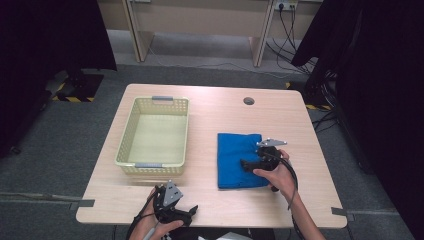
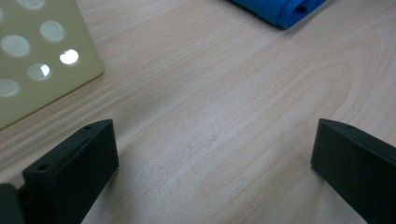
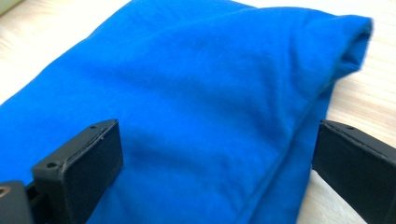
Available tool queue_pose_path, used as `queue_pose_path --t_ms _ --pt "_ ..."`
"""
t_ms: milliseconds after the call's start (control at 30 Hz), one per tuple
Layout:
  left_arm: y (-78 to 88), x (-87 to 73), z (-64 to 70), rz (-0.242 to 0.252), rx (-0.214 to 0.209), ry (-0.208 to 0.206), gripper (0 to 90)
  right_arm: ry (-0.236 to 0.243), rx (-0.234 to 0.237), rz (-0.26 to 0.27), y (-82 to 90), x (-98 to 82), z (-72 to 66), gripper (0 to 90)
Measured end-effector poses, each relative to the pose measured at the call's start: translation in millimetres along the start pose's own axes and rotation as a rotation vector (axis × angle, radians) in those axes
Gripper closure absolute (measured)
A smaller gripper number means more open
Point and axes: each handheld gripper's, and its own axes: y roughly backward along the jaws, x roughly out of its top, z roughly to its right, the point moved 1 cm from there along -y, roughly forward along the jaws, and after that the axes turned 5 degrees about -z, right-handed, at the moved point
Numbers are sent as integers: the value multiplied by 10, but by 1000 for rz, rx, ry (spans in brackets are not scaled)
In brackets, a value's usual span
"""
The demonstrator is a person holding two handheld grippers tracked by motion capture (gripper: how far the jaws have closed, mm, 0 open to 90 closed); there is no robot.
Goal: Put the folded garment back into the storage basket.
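Jaws of right gripper (image 3: pixel 215 172) spread, straddling blue cloth's (image 3: pixel 196 102) folded edge.

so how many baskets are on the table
1. The basket sits on the left half of the table, left of the folded blue cloth. Its corner also shows in the left gripper view. None seems hidden.

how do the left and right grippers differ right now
The left gripper sits near the table's front edge over bare wood; the right gripper is over the folded blue cloth. Left points right, right points left. Both are open, holding nothing.
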Motion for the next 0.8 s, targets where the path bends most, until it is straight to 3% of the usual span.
queue_pose_path --t_ms 300,433,667,800 --pt "2 2 -3 -4 -1 -1 0 26 -14 -49 -102 37 -35 32" --pt "2 1 -2 -3 -1 -1 0 76 21 -34 -73 51 -61 217" --pt "3 6 -2 -8 -1 -1 0 99 106 20 -48 11 -87 601" --pt "7 -1 -5 -6 -2 -3 0 100 129 29 -37 -3 -92 660"
